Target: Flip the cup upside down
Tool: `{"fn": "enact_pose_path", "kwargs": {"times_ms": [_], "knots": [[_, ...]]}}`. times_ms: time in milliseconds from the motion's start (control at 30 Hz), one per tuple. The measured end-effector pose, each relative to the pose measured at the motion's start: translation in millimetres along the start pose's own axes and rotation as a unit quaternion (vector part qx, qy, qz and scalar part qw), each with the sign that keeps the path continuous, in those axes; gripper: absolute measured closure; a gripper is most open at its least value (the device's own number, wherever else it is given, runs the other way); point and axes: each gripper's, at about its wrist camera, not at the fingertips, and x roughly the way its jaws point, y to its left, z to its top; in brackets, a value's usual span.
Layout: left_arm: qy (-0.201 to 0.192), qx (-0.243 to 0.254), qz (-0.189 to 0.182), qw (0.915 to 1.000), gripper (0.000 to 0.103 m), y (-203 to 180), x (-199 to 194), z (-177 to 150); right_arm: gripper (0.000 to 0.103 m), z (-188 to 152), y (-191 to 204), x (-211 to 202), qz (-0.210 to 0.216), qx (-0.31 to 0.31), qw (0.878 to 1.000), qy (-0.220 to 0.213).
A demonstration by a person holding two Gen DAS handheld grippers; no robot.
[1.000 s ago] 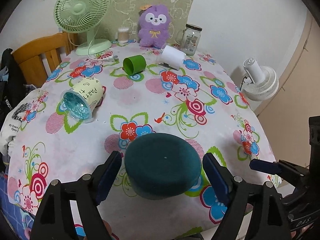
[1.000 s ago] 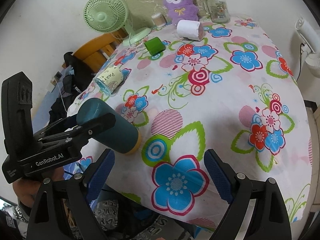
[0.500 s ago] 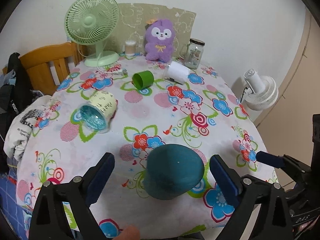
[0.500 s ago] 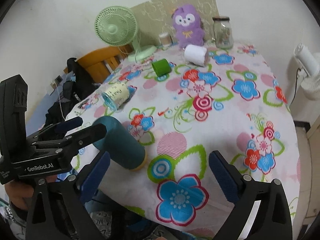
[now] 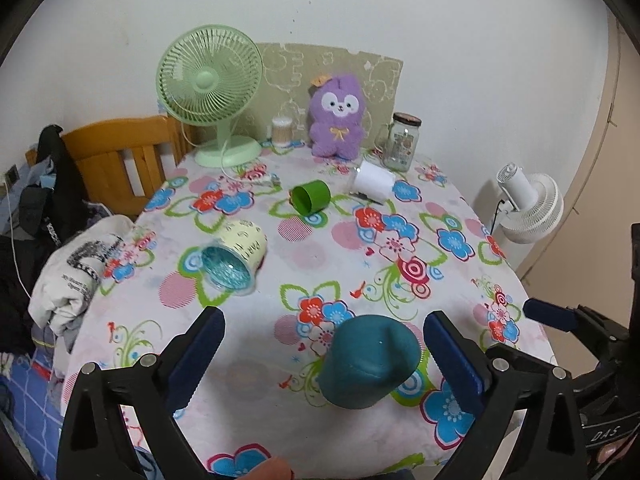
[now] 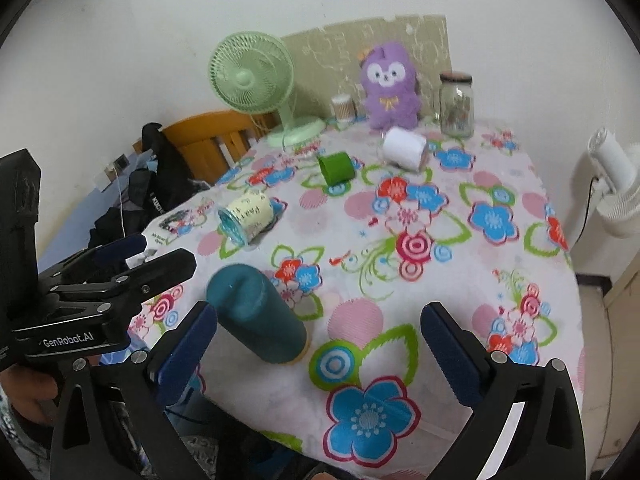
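Observation:
A dark teal cup [image 5: 370,362] stands upside down near the table's front edge; it also shows in the right wrist view [image 6: 256,312]. My left gripper [image 5: 324,354] is open and drawn back from it, not touching it. My right gripper [image 6: 318,344] is open and empty, right of the cup. Three more cups lie on their sides: a cream one with a blue inside [image 5: 236,252], a green one [image 5: 311,196] and a white one [image 5: 374,180].
The floral tablecloth [image 5: 460,272] covers a round table. At the back stand a green fan [image 5: 210,92], a purple plush [image 5: 338,116], a glass jar [image 5: 402,142] and a small container [image 5: 282,130]. A wooden chair [image 5: 120,156] with clothes is left, a white fan [image 5: 528,208] right.
My left gripper has pulled back and up from the teal cup, which stays upside down on the table. The right gripper has also risen and drawn back.

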Motion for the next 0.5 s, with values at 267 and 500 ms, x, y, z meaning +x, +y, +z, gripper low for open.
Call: {"fn": "enact_pose_path", "kwargs": {"times_ms": [267,500], "knots": [[-0.042,0.011,0.021,0.9988,0.0,0.4,-22.6,-0.3,0.0,3.5,18.5,-20.8,-0.015,-0.045,0.998,-0.052],[-0.065,0.011,0.022,0.9976,0.0,4.1,-39.3,0.5,0.0,7.7,31.2,-34.0,-0.02,-0.052,0.995,-0.081]]}}
